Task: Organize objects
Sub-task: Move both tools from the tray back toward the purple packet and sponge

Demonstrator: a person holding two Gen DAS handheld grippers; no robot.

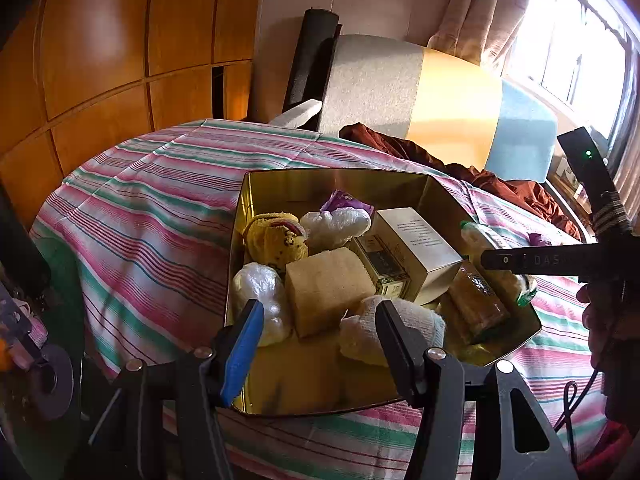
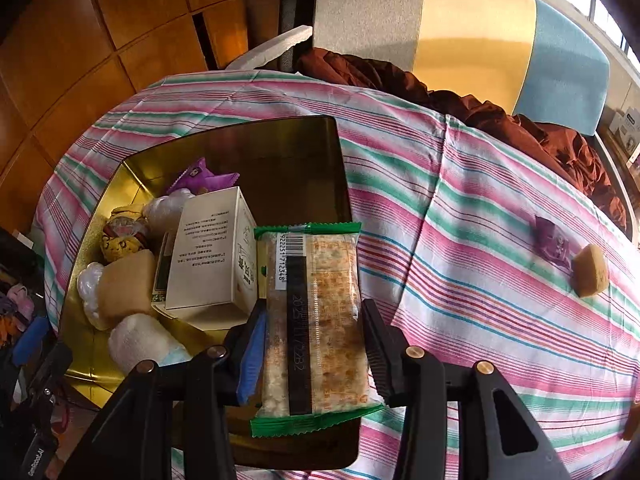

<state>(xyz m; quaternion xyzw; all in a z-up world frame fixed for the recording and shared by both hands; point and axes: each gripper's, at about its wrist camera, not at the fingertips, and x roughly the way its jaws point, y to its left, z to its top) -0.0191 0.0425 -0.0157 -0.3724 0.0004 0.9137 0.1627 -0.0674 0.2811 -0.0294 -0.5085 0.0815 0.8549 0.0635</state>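
- Progress, judging by how things lie: mostly done. Gold tin [image 2: 120,184] on the striped cloth [image 2: 460,200] already holds a white box [image 2: 208,252], tan sponge block [image 2: 128,284], yellow plush toy [image 1: 276,240], purple wrapper [image 2: 200,178], a couple of plastic-wrapped white lumps, a rolled white cloth [image 2: 140,340] + another snack pack [image 1: 476,300] by its R wall.
- Left to do, I'd say: purple packet [image 2: 554,240] and small tan sponge [image 2: 590,276] lie loose on the cloth, touching each other, well apart from the tin. Plus the pack now in hand.
- Right tongs [image 2: 312,344]: clamped on a green-edged snack pack [image 2: 316,320], gripped on its long sides, barcode end pointing away. Pack hangs over the tin's near right corner, just beside the white box; not yet set down.
- Left tongs [image 1: 320,332]: apart, nothing btwn them. They hover over the tin's near edge, the rolled white cloth just behind the R finger, the tan block straight ahead.
- The surface looks like a bed or covered tabletop; can't tell which.
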